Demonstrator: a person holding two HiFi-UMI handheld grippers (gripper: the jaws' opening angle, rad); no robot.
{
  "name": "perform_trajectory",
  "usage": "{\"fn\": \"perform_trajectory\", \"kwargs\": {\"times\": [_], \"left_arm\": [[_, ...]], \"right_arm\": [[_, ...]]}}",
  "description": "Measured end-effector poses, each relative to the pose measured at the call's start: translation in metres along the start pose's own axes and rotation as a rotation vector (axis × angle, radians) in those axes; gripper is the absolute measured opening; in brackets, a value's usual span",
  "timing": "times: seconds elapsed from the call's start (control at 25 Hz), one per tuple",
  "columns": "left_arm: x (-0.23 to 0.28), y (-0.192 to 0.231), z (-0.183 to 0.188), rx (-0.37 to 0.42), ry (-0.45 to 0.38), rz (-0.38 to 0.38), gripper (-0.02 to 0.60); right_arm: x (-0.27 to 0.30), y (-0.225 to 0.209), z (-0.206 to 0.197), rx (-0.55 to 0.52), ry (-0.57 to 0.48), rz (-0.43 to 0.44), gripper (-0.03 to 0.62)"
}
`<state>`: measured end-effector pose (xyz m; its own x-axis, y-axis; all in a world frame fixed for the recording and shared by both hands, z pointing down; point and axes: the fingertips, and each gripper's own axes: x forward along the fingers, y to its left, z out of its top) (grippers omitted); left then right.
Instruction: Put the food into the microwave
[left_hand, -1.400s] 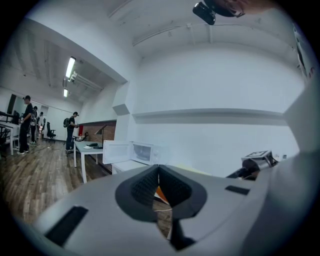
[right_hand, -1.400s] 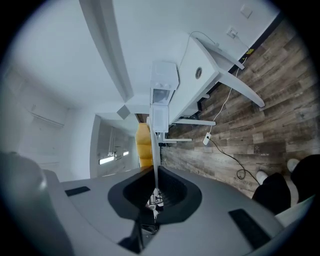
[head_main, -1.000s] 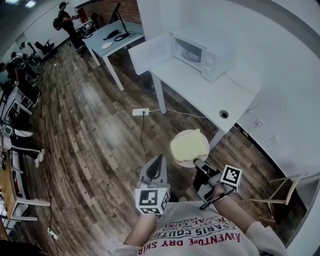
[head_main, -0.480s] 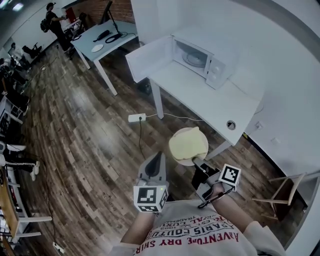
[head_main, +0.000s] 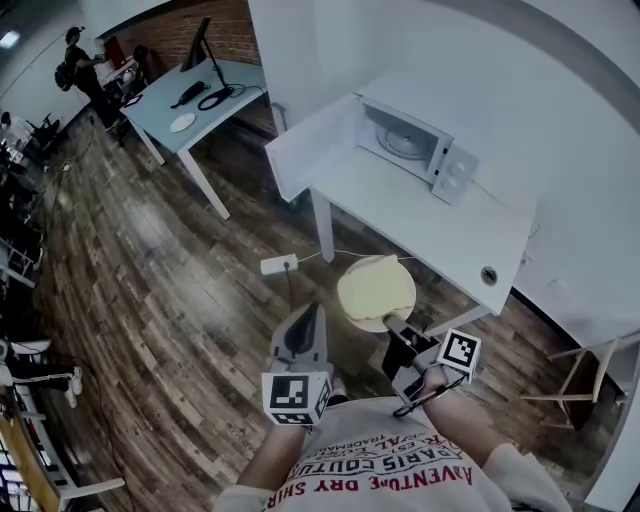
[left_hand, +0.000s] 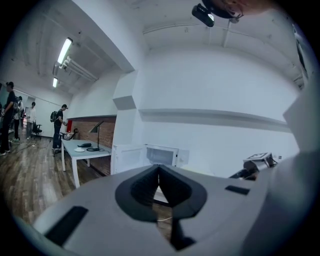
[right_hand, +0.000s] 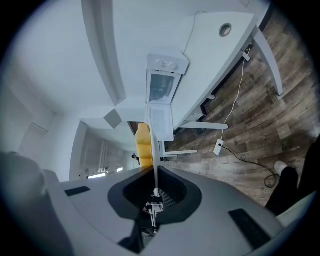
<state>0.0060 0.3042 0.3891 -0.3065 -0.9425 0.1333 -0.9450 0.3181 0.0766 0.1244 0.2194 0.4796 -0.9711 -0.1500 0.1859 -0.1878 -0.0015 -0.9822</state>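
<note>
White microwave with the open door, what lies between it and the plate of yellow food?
In the head view, bare white tabletop, then a thin white cable over the wooden floor.

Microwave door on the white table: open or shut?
Open. The door stands swung wide beside the microwave, and the glass turntable inside shows.

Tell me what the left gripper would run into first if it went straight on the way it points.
The left gripper points over the wood floor toward the white table. It would likely meet the table's near edge first, just under the microwave's open door, though depth is unclear.
</note>
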Motion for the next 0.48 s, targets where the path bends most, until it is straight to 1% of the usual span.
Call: {"fn": "perform_trajectory", "kwargs": {"times": [0.16, 0.32, 0.48], "left_arm": [[0.009, 0.036, -0.008, -0.026, 0.022, 0.004, 0.006], [0.02, 0.059, -0.017, -0.06, 0.033, 0.02, 0.006], [0.043, 0.077, -0.017, -0.06, 0.044, 0.024, 0.006]], "right_arm": [[0.035, 0.004, -0.002, 0.021, -0.011, 0.002, 0.023], [0.061, 0.0, 0.004, 0.031, -0.013, -0.014, 0.023], [0.086, 0.002, 0.015, 0.037, -0.006, -0.009, 0.023]]}}
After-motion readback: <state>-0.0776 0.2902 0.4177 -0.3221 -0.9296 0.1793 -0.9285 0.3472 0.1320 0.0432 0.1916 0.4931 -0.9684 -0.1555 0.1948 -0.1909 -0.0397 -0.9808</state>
